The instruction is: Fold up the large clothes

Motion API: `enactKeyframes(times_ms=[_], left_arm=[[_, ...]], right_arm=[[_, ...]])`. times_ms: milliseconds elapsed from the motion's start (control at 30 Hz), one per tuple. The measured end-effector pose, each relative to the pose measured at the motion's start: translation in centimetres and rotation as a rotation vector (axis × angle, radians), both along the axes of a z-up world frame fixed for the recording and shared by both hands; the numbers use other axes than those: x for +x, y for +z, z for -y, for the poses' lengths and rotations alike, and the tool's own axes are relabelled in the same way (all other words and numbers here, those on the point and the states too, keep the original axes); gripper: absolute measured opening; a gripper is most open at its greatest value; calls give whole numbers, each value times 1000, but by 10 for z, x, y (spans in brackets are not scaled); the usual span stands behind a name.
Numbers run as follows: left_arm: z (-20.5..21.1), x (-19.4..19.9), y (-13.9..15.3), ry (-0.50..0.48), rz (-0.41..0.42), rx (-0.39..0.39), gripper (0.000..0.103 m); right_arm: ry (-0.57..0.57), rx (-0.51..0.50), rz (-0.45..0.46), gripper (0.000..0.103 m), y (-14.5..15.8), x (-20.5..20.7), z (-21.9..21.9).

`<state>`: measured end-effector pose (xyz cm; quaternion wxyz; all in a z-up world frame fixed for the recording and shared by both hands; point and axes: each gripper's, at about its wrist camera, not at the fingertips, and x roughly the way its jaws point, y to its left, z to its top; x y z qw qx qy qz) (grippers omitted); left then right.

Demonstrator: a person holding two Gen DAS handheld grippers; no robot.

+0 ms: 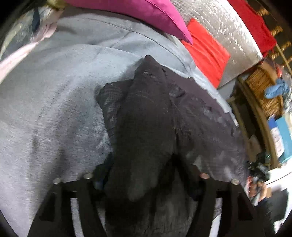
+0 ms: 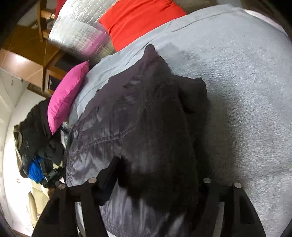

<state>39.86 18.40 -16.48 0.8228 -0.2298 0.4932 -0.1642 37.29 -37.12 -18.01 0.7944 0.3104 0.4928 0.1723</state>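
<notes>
A large dark padded garment (image 1: 146, 118) lies spread on a grey bed sheet (image 1: 54, 91), with a thick fold running up its middle. My left gripper (image 1: 147, 175) is down on the near end of that fold. The bunched cloth fills the gap and touches both fingers. In the right wrist view the same garment (image 2: 138, 113) covers the left half of the sheet (image 2: 246, 91). My right gripper (image 2: 155, 176) is shut on a thick black fold. Its left finger (image 2: 109, 173) shows, and cloth hides most of the right one.
A pink pillow (image 1: 146, 12), a red pillow (image 1: 206, 51) and a silver quilted cover (image 1: 228, 27) lie at the head of the bed. A wicker basket (image 1: 262, 91) stands beyond the bed's edge. A pile of dark clothes (image 2: 36, 131) sits beside the pink pillow (image 2: 67, 96).
</notes>
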Motion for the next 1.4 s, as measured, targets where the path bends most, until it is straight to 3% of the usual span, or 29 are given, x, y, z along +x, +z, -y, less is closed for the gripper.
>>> enactKeyframes(times_ms=[33, 67, 133, 167, 200, 233, 300, 467, 600, 667, 767, 867, 967, 1033, 1067, 1100, 1133, 1167, 1200, 1233, 1333, 1400], left_arm=[[0, 1, -1, 4, 2, 9, 72], [6, 2, -1, 4, 0, 45, 61], [19, 8, 5, -22, -18, 95, 37], [22, 9, 12, -24, -24, 112, 25], [28, 9, 24, -25, -22, 149, 23], [33, 9, 35, -24, -12, 184, 20], [43, 2, 68, -24, 41, 244, 18], [53, -37, 159, -18, 204, 282, 18], [53, -85, 216, -4, 332, 278, 18], [52, -112, 224, -6, 381, 263, 18], [55, -152, 219, -18, 433, 246, 18], [63, -196, 186, -34, 470, 244, 18], [78, -219, 115, -50, 410, 277, 20], [82, -226, 64, -41, 297, 318, 24], [83, -232, 41, -28, 245, 357, 36], [80, -240, 29, -1, 252, 376, 44], [76, -244, 27, 23, 266, 376, 54], [72, -244, 30, 41, 258, 370, 57], [69, -246, 34, 54, 235, 371, 68], [62, -245, 42, 69, 207, 384, 74], [41, -248, 71, 116, 227, 426, 75], [32, -248, 92, 222, 244, 509, 77]], right_arm=[[-15, 10, -4, 73, -2, 2, -1], [-21, 0, -12, 71, -2, 6, -6], [-3, -82, -35, 51, 4, 9, -17], [19, -125, -42, 35, 13, 11, -25], [28, -160, -38, 26, 23, 12, -29], [37, -218, -19, 24, 44, 12, -37], [42, -276, 26, 19, 81, 10, -47], [70, -383, 175, 16, 192, -12, -76], [62, -427, 270, 15, 249, -52, -77], [48, -428, 313, 15, 263, -85, -69], [30, -429, 340, 15, 256, -133, -57], [-4, -402, 339, 15, 223, -174, -42], [-41, -361, 282, 15, 157, -208, -29], [-55, -345, 199, 16, 97, -220, -25], [-69, -330, 139, 20, 65, -224, -21], [-86, -318, 110, 35, 48, -226, -17], [-135, -266, 82, 47, 23, -234, -6], [-179, -231, 72, 77, 15, -240, 2], [-229, -215, 56, 86, 11, -246, 10], [-254, -201, 54, 86, 11, -251, 16], [-287, -241, 67, 86, 32, -262, 31], [-356, -291, 114, 86, 65, -271, 41]])
